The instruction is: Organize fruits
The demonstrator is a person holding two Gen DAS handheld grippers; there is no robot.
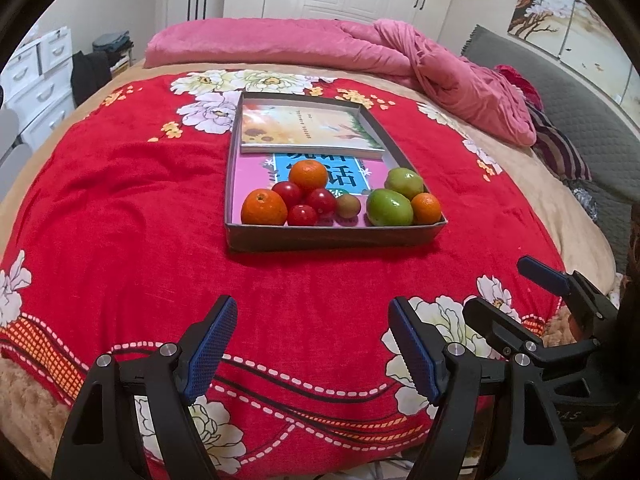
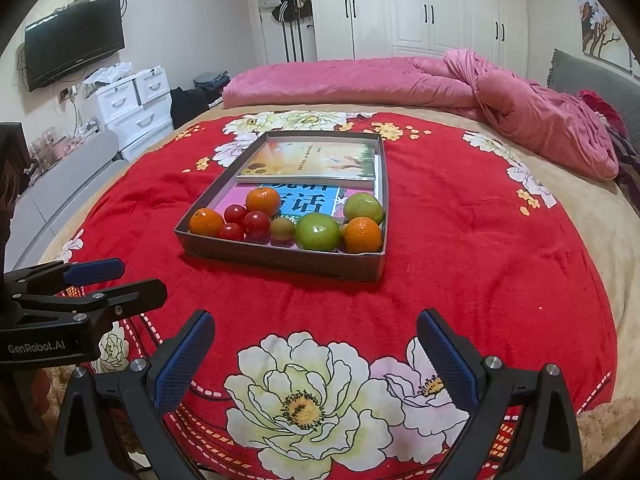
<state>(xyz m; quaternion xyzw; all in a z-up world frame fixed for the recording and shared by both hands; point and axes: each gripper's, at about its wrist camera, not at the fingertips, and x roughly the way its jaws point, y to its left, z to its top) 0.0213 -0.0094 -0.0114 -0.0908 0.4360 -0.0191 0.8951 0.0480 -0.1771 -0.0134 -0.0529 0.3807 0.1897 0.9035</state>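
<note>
A shallow grey cardboard tray (image 1: 336, 236) sits on a bed covered by a red blanket with large white flowers (image 1: 120, 200), and all the fruit lies inside it, bunched along the wall nearest the cameras. At the left end of that row is an orange (image 1: 264, 207), with three small red tomatoes (image 1: 302, 215) clustered against it and a second, larger orange (image 1: 308, 176) just behind them. A small brownish-green kiwi-like fruit (image 1: 347, 205) sits in the middle of the row. To its right a big green fruit (image 1: 389, 208) touches a third orange (image 1: 426, 208) in the tray's near right corner, and another green fruit (image 1: 404, 183) rests just behind that pair. The fruit lies on a pink and blue book cover with large characters (image 1: 352, 172); a second book with a yellow flowery cover (image 1: 308, 128) fills the far half of the tray. The left gripper (image 1: 312, 344) hovers above the blanket near the bed's edge, well short of the tray, its blue-padded fingers (image 1: 210, 350) spread wide with nothing between them. The right gripper (image 2: 316, 360) is beside it, likewise short of the tray, its fingers (image 2: 450, 362) also wide apart and empty over a big white flower print. A rumpled pink quilt (image 2: 520, 100) lies along the far side of the bed, with white wardrobe doors (image 2: 420, 4) behind it and a wall-mounted television (image 2: 74, 40) to the left.
</note>
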